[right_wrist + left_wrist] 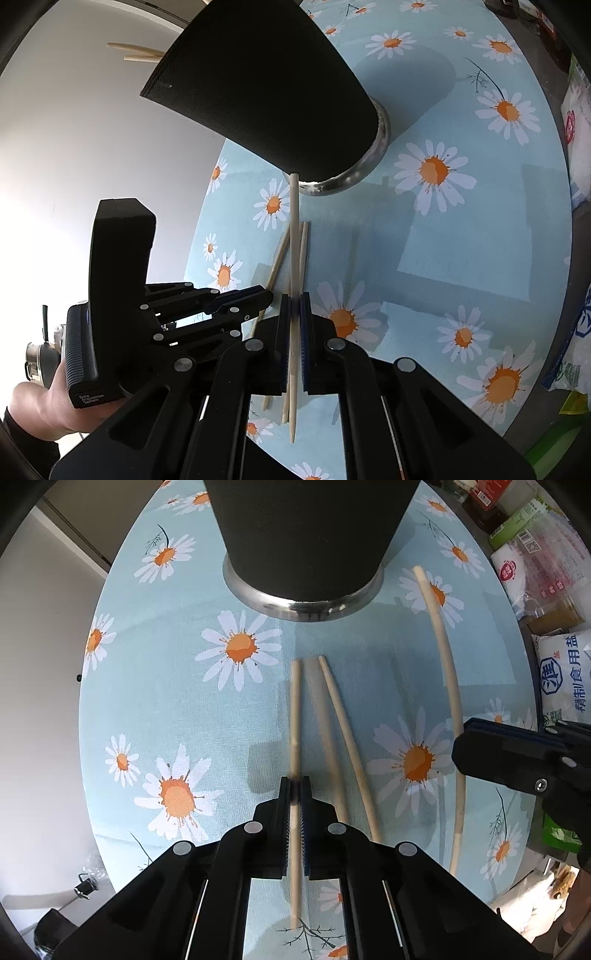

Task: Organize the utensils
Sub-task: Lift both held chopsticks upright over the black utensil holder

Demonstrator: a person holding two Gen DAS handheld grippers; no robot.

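While the left hand-held gripper (294,790) points down over the daisy-print tabletop (177,709), its two jaws are pressed onto a pale wooden chopstick (294,716) that runs straight out from between the pads toward the black utensil holder (306,535). A second chopstick (347,738) lies on the cloth just to the right of it, angled so that the far ends of the two are close and the near ends spread apart. A third, longer-looking chopstick (448,672) lies well to the right, and the right hand-held gripper (460,753) sits over its middle part. In the right wrist view that right hand-held gripper (294,306) is likewise pinching a chopstick (294,236), whose far tip reaches the foot of the utensil holder (258,85) beside its metal base ring (382,136). Two loose chopsticks (303,251) lie on the tabletop beneath it, one on each side of the held stick. Two more chopstick ends (136,51) stick out of the holder's open top. The left hand-held gripper shows at the left of this view, carried by a person's hand (40,406). Packaged food bags (561,672) stand along the right edge of the tabletop.
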